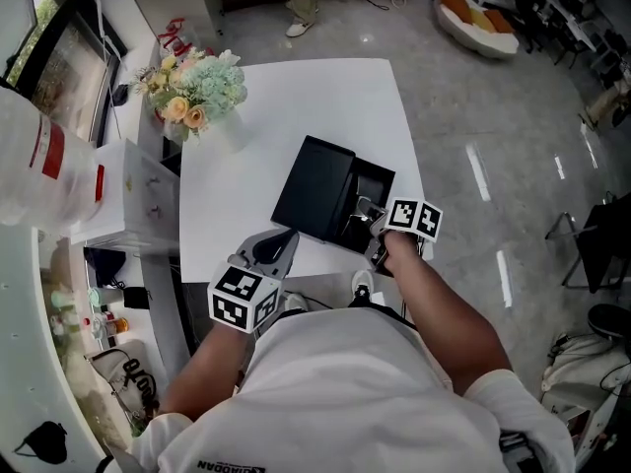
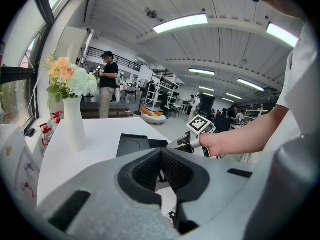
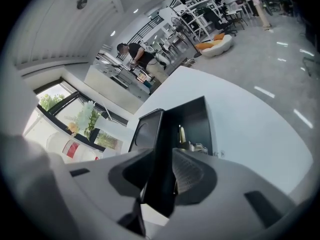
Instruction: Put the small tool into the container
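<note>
A black container (image 1: 373,193) stands open on the white table (image 1: 296,97), its lid (image 1: 314,187) folded out flat to the left. A small silver tool (image 3: 181,133) lies inside the container, just past my right fingertips. My right gripper (image 1: 367,217) is at the container's near edge. Its jaws are open and straddle the upright black wall (image 3: 159,169) between lid and tray; nothing is held. My left gripper (image 1: 286,236) hovers at the table's front edge, left of the container, shut and empty, with its pads (image 2: 150,171) meeting.
A white vase of pale flowers (image 1: 197,92) stands at the table's far left corner. A white cabinet (image 1: 128,190) adjoins the table's left side. Grey floor lies past the right edge. A person (image 2: 107,91) stands far behind the table.
</note>
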The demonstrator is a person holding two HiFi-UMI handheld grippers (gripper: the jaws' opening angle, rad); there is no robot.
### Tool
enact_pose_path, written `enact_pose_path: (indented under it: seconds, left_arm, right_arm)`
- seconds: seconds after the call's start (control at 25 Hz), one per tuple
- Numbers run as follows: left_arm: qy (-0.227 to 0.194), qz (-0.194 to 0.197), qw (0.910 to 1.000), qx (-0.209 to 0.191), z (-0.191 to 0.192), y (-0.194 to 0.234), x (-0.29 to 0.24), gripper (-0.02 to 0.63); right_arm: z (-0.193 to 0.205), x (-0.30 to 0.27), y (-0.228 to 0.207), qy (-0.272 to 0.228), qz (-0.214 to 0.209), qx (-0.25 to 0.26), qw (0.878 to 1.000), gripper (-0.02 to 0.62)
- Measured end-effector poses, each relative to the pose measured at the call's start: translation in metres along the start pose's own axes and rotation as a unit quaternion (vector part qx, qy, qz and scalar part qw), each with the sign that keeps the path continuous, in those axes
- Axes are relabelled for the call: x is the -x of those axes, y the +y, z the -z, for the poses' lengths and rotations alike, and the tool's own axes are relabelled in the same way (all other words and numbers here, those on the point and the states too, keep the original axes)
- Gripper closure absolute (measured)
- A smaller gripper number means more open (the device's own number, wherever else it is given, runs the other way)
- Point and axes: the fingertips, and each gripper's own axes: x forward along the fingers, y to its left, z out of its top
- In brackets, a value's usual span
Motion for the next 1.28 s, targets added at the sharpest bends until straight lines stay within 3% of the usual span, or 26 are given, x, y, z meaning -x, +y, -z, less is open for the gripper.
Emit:
enact_pose_path:
  seconds: [0.84,1.08,1.28]
  left_arm:
    - [0.01,0.047,0.9986,-0.024,0.016,-0.001,0.024,0.597]
    - [0.019,0.071,0.9966,-0.037,0.021,-0.008,0.025,0.597]
    - [0.005,0.073,0.9966,-0.039,0.009,-0.018,0.026,0.597]
  right_arm:
    - [0.031,0.041,0.036,-0.062,-0.017,0.007,0.998,0.485]
    - [0.04,0.07,0.064,-0.093,-0.031,0.076,0.992,0.55]
    - [0.035,0.104,0.092,-0.12,-0.042,0.174,0.977,0.584]
